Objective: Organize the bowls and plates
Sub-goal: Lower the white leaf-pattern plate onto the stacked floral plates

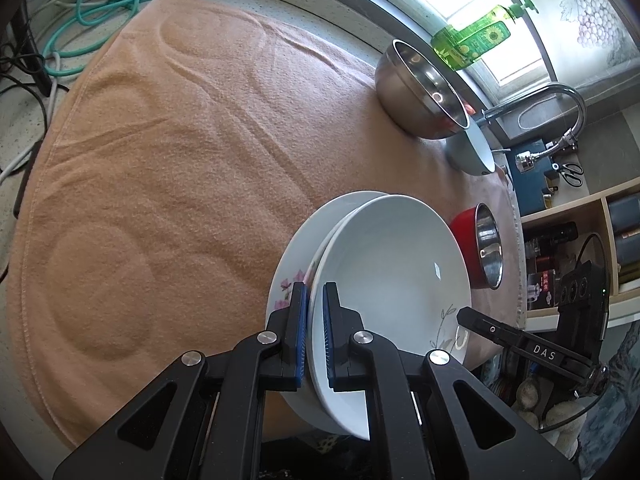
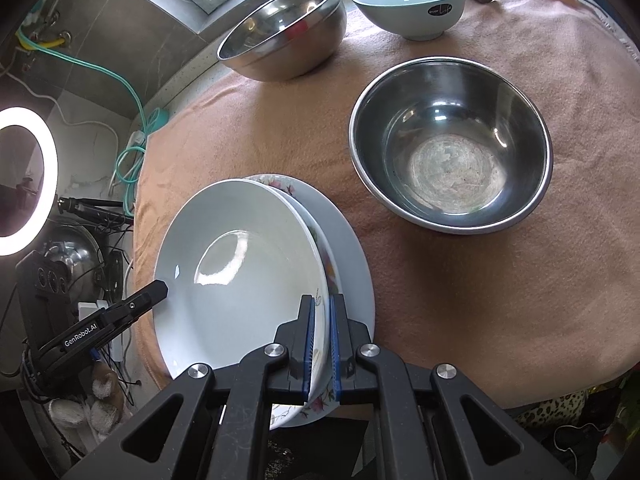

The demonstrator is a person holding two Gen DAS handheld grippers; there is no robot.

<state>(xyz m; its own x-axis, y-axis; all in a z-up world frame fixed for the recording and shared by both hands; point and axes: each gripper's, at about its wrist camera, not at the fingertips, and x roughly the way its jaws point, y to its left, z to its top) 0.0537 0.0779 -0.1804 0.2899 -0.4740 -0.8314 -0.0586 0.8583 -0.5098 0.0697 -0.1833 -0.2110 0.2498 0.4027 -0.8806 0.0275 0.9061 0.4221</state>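
A stack of plates sits at the near edge of the orange towel [image 1: 160,168]. The top one is a deep white plate [image 1: 392,264], also in the right wrist view [image 2: 240,264]. Under it lies a floral plate [image 2: 326,264] and a flat grey-white plate [image 2: 352,260]. My left gripper [image 1: 316,340] is shut on the white plate's rim. My right gripper [image 2: 322,344] is shut on the opposite rim, pinching the white and floral plates together. Each gripper shows in the other's view, the right [image 1: 520,344] and the left [image 2: 120,316].
A large steel bowl [image 2: 452,148] stands right of the stack; in the left wrist view its outside is red [image 1: 484,248]. Another steel bowl [image 2: 284,32] and a pale green bowl [image 2: 412,4] stand at the back. A faucet [image 1: 560,112], a green bottle [image 1: 476,40] and cables [image 1: 100,0] lie beyond the towel.
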